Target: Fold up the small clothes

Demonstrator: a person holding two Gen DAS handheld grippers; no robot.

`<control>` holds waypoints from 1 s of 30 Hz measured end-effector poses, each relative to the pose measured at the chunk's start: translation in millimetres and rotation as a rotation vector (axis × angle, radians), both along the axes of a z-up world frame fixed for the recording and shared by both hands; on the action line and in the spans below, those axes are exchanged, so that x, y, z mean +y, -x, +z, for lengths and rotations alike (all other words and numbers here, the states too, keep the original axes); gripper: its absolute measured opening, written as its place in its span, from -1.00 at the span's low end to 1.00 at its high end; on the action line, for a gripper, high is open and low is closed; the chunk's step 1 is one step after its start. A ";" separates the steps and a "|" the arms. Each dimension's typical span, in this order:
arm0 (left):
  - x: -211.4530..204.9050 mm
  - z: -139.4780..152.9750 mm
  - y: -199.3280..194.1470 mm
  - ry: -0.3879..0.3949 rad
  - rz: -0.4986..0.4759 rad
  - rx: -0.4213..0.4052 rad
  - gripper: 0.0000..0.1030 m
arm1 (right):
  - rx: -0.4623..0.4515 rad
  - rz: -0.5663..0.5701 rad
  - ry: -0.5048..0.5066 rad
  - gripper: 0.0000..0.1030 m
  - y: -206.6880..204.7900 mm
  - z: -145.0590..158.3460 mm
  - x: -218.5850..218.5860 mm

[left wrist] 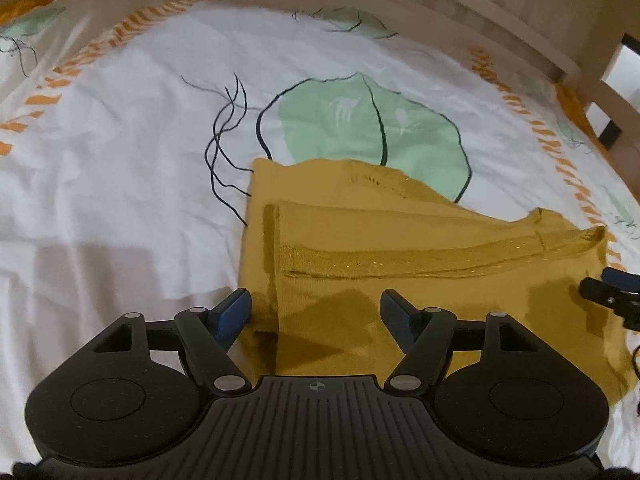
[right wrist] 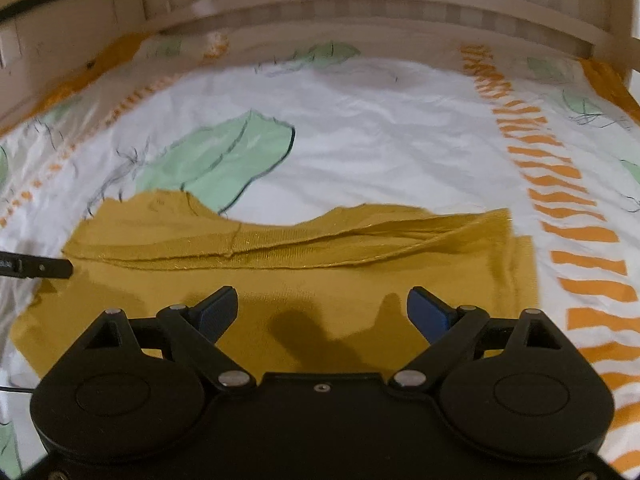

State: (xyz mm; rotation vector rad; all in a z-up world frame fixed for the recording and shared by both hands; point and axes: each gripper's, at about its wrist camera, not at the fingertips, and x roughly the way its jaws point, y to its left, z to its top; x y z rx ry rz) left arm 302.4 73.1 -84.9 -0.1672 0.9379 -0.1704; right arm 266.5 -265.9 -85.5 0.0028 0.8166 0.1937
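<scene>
A mustard-yellow knit garment (left wrist: 400,240) lies flat on the bed, partly folded, with a ribbed band across its middle; it also shows in the right wrist view (right wrist: 320,256). My left gripper (left wrist: 316,312) is open and empty, hovering over the garment's near left edge. My right gripper (right wrist: 322,310) is open and empty over the garment's near edge, right of centre. The right gripper's tip shows at the right edge of the left wrist view (left wrist: 608,292); the left gripper's tip shows at the left edge of the right wrist view (right wrist: 36,266).
The bed cover (left wrist: 120,160) is white with green leaf prints (left wrist: 360,128) and orange striped borders (right wrist: 572,216). A wooden headboard (right wrist: 360,4) runs along the far side, with a wooden frame post (left wrist: 616,92) at the right.
</scene>
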 end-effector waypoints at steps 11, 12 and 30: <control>10.3 -5.9 -10.1 0.044 0.034 0.040 0.35 | 0.068 -0.081 0.010 0.94 -56.1 -24.6 9.3; 9.9 -5.8 -10.3 0.041 0.033 0.041 0.35 | 0.069 -0.091 0.008 0.94 -60.8 -25.0 9.1; 11.1 -2.7 -14.1 0.035 0.039 0.030 0.35 | 0.039 -0.305 -0.053 0.99 -97.9 -18.1 -26.0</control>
